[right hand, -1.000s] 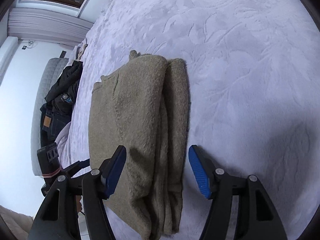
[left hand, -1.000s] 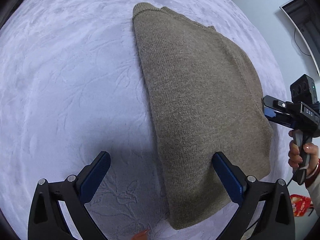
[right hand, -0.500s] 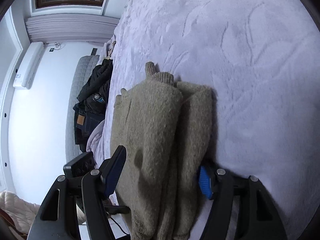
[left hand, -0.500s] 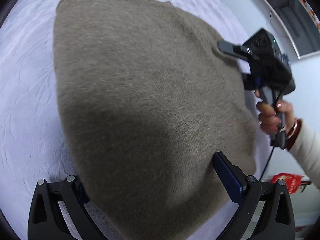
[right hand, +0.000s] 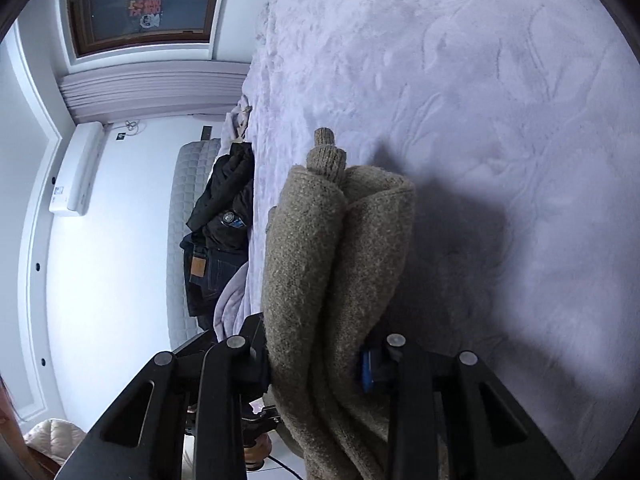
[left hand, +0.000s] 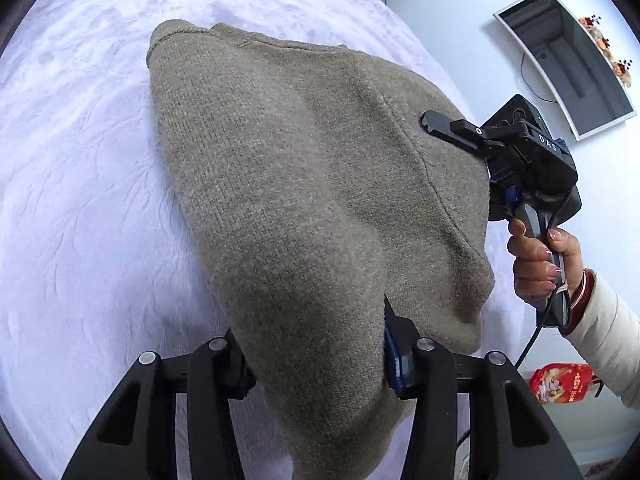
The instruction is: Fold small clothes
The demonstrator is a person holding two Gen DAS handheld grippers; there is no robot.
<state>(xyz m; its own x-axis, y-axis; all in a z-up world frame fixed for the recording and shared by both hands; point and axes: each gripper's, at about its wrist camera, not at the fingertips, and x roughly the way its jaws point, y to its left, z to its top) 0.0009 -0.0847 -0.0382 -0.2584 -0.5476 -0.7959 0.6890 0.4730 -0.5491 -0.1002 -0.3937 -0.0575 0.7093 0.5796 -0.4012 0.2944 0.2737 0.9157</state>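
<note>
My left hand-held gripper (left hand: pixel 316 360) is clenched on the near end of the brown sweater (left hand: pixel 304 184). The knit bunches up between its two fingers. My right hand-held gripper (right hand: pixel 320 364) is clenched on the same near edge too, a bit further along. I can see it from the left side, with my right hand (left hand: pixel 540 268) around its handle.

The sweater is already folded into a long, thick strip. It runs straight away from both grippers, so its long way points forward, out over the bed (left hand: pixel 68 184). The near end is lifted off the bed. The far end, with a sleeve cuff (right hand: pixel 326 158) sticking out, looks like it lies on the bed, though I cannot be sure.

I think the next move is to carry the near end forward and lay it over the far end. Both grippers are about as near to the edge as each other, so they should go together.

Beyond the bed there are dark clothes (right hand: pixel 220 236) in a pile.
</note>
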